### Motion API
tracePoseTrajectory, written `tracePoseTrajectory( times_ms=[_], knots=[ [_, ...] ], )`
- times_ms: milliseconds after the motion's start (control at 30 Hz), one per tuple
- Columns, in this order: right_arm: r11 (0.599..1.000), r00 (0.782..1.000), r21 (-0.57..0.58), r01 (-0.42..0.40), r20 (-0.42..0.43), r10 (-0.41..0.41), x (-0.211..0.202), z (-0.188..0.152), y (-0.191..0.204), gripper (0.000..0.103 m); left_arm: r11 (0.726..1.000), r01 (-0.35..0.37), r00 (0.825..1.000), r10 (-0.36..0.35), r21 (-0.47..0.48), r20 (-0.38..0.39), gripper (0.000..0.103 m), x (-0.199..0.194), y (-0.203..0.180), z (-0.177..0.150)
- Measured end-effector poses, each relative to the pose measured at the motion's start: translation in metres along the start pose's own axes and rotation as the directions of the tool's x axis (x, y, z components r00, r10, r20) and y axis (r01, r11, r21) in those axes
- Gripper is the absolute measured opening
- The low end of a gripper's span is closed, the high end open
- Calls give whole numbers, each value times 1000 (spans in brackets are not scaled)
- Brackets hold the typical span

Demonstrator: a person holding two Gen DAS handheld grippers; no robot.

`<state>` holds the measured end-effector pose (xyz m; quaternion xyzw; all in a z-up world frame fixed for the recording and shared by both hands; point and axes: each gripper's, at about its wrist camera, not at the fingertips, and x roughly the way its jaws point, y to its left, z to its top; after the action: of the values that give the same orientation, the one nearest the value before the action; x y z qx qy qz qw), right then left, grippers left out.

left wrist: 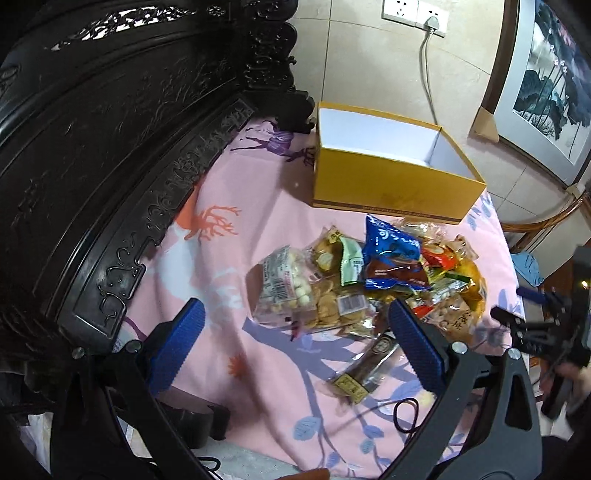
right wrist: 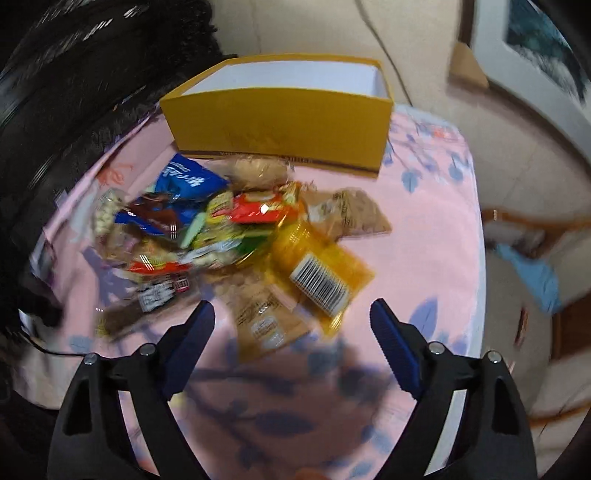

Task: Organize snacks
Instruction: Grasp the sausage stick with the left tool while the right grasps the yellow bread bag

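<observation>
Both claws released, left claw (left wrist: pixel 295 325) and right claw (right wrist: pixel 291 317); snack packets (right wrist: pixel 236 229) look light, crinkly, slippery, so pinch the yellow packet (right wrist: pixel 325 273) by its near edge.

Print on packets and box, none legible

Barcode on yellow plastic snack packet (right wrist: pixel 321 269) just ahead of the open right claw; white characters on blue foil bag (right wrist: pixel 188 179) and gold lettering on yellow cardboard box (right wrist: pixel 280 136) farther ahead, too blurred to read.

A pink sheet (left wrist: pixel 229 266) printed with deer and leaves lies below a dark carved headboard (left wrist: pixel 92 147), with a white wall socket (left wrist: pixel 413 14) and its grey cable beyond the sheet's far edge and a framed painting (left wrist: pixel 546 85) to its right.
</observation>
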<state>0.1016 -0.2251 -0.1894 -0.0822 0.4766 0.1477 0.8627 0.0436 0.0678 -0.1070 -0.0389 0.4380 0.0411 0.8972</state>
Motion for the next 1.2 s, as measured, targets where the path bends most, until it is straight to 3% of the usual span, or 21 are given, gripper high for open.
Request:
tracePoseTrajectory(
  times_ms=[167,333,400,500,600,733,800,900,967,1067,1133,1200],
  knots=[
    [982,998,-183,-37,-59,26,36,22,-11,66,1000,-15,1000,15,-5,5,101,2,6,0],
    [920,977,-349,-178,-171,124,68,30,-6,66,1000,-11,1000,11,16,7,101,11,5,-4],
    [903,978,-390,-179,-174,118,78,30,-3,63,999,6,1000,-6,38,-17,101,21,1,-10],
    [902,974,-384,-198,-178,138,85,32,-6,43,992,35,998,-29,123,-51,101,39,-19,-23],
    [901,975,-386,-199,-168,143,76,25,-10,40,967,78,996,-63,243,-70,101,55,-47,-40],
    [947,973,-236,-218,-124,194,45,8,-31,40,918,131,990,-99,375,-104,100,80,-80,-61],
    [959,969,-155,-237,-111,222,31,-4,-39,40,877,131,989,-84,462,-121,98,94,-98,-74],
    [962,964,-88,-257,-99,248,18,-16,-42,40,830,183,978,-100,527,-181,79,111,-117,-88],
    [963,962,-51,-264,-91,259,13,-24,-42,40,819,218,968,-111,530,-227,54,123,-126,-94],
    [962,960,-12,-273,-72,271,3,-33,-41,40,814,211,971,-110,541,-213,48,128,-131,-97],
    [959,958,17,-282,-54,282,-2,-33,-42,40,815,222,968,-116,536,-224,35,127,-132,-95],
    [956,955,37,-292,-34,293,-7,-36,-45,40,810,241,963,-133,534,-234,29,122,-132,-96]
  ],
)
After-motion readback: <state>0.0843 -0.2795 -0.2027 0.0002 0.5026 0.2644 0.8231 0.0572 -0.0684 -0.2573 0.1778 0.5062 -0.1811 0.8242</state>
